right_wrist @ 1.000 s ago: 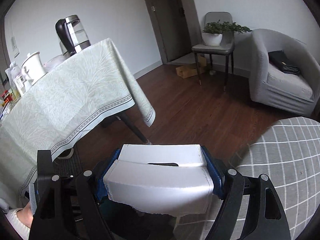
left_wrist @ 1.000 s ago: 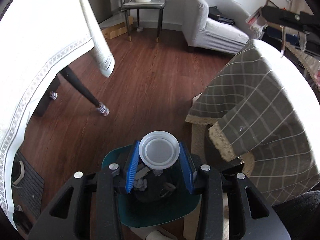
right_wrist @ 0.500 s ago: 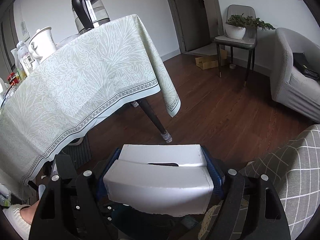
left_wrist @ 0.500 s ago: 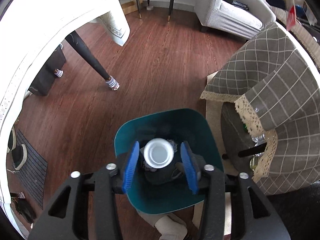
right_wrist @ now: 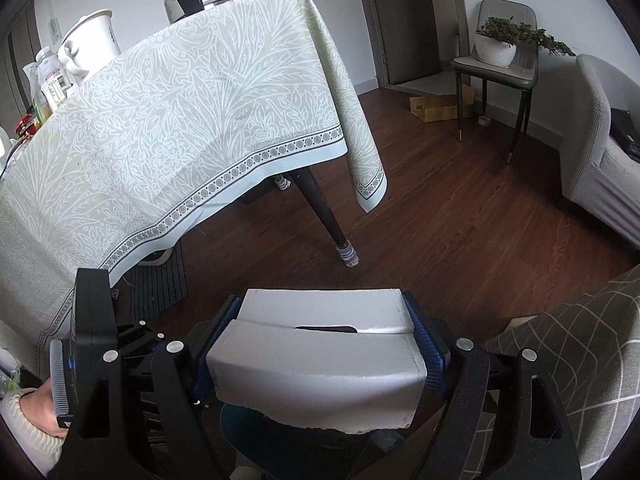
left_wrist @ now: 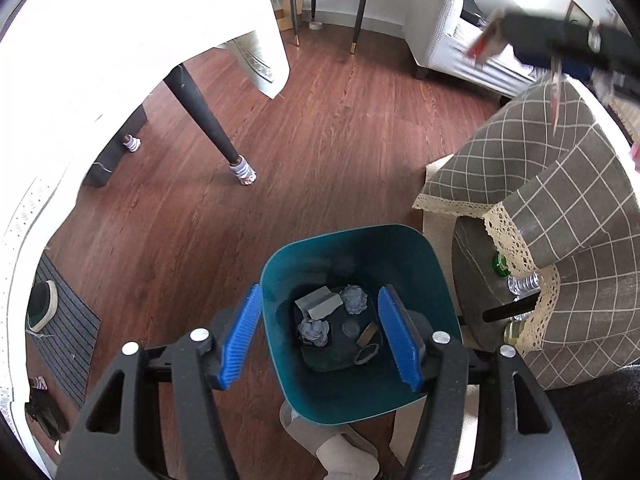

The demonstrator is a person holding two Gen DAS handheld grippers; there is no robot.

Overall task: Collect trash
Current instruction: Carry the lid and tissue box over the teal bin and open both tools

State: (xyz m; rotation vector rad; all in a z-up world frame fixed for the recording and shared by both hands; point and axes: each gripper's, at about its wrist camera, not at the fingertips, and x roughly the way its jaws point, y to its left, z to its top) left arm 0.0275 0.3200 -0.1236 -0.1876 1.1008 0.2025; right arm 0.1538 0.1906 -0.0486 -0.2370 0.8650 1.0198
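A teal trash bin stands on the wood floor right below my left gripper. The left gripper is open and empty, its blue pads either side of the bin mouth. Inside the bin lie crumpled grey paper balls, a folded grey card, a clear plastic cup and small scraps. My right gripper is shut on a white torn cardboard box and holds it above the bin, whose rim shows below. The left gripper also shows in the right wrist view.
A dining table with a pale patterned cloth stands left, its dark leg on the floor. A low table with a grey checked cloth is right of the bin, bottles under it. A chair with a plant and an armchair stand beyond.
My left gripper opened and the clear plastic cup it held dropped into the bin. The left view tilted down over the bin. The right gripper still holds the box and moved slightly toward the table.
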